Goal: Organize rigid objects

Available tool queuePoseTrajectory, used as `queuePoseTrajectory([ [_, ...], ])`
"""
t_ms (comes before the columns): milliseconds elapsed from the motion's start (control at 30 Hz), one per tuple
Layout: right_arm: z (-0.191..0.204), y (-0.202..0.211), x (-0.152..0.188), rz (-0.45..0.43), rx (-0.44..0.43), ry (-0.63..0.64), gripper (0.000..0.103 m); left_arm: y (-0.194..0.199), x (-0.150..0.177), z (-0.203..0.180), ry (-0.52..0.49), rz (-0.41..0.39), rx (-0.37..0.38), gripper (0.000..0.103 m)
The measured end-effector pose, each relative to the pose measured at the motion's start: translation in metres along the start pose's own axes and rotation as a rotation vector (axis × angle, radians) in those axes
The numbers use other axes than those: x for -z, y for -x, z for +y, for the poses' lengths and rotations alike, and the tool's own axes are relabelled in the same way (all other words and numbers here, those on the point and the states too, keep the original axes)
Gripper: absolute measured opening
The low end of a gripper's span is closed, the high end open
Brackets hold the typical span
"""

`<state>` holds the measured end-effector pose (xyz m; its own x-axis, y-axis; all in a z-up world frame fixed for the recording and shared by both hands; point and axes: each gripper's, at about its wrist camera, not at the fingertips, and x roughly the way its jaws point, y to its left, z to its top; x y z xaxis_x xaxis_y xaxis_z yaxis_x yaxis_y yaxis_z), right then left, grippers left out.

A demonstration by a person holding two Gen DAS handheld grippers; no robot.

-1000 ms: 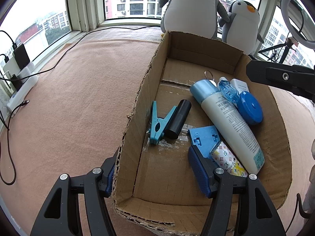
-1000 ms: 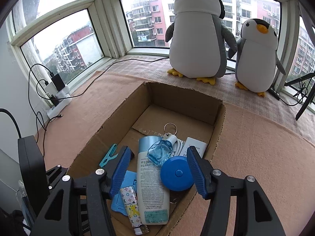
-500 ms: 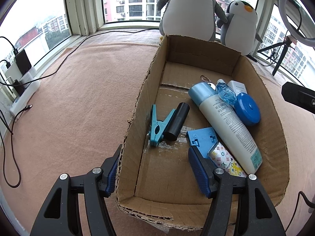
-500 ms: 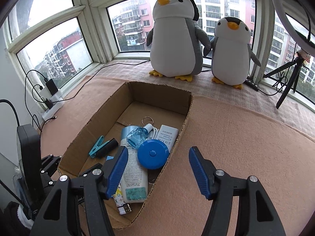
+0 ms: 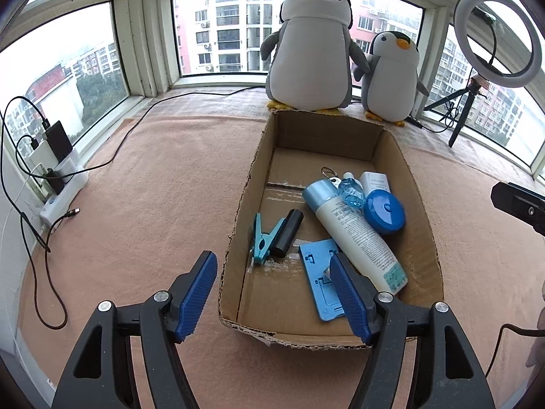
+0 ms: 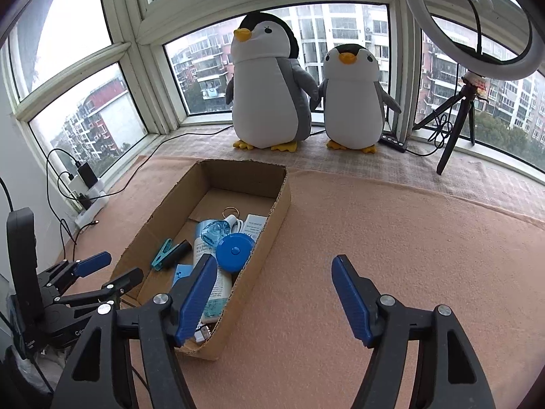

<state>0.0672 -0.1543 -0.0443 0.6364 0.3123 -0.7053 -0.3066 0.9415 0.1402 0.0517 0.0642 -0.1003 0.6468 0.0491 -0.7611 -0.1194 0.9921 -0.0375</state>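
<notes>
An open cardboard box (image 5: 238, 225) lies on the pink carpet. Inside are a teal clip (image 5: 262, 242), a black cylinder (image 5: 287, 228), a blue plastic plate (image 5: 318, 272), a white tube (image 5: 354, 235), a blue round tape measure (image 5: 384, 211), a small blue bottle (image 5: 351, 191) and a white carton (image 5: 374, 180). My left gripper (image 5: 272, 257) hangs open above the box's near left corner, holding nothing. My right gripper (image 6: 274, 260) is open and empty over the carpet, just right of the box (image 6: 279, 204). In the right wrist view the left gripper (image 6: 112, 269) shows at the lower left.
Two penguin plush toys (image 6: 269, 85) (image 6: 354, 99) stand on the sill behind the box. A ring light on a tripod (image 6: 456, 126) is at the back right. Cables and a power strip (image 5: 58, 187) run along the left wall. Open carpet (image 6: 391, 238) stretches right of the box.
Both grippers have drawn back and up from the box. The right one has swung right, off the box and over the carpet. The items in the box have not moved.
</notes>
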Motion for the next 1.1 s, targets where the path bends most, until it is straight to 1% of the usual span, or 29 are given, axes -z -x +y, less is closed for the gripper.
queuePoseTrajectory([
  [100,-0.003,0.008,0.004,-0.009,0.002,-0.016,0.071,0.016,-0.001,-0.005,-0.014,-0.021,0.007,0.077],
  [233,-0.004,0.015,0.008,-0.019,0.028,-0.012,0.074,0.029,-0.001,-0.012,-0.024,-0.032,0.011,0.077],
  [400,-0.003,0.023,0.014,-0.031,0.055,-0.011,0.079,0.036,0.000,-0.017,-0.033,-0.029,0.009,0.078],
  [667,-0.003,0.028,0.020,-0.031,0.067,-0.012,0.081,0.040,0.001,-0.019,-0.036,-0.027,0.015,0.078],
  [833,-0.006,0.030,0.020,-0.036,0.073,-0.018,0.081,0.043,0.000,-0.021,-0.036,-0.037,0.019,0.085],
  [1100,-0.008,0.030,0.020,-0.038,0.076,-0.021,0.081,0.047,-0.001,-0.022,-0.038,-0.045,0.021,0.086],
])
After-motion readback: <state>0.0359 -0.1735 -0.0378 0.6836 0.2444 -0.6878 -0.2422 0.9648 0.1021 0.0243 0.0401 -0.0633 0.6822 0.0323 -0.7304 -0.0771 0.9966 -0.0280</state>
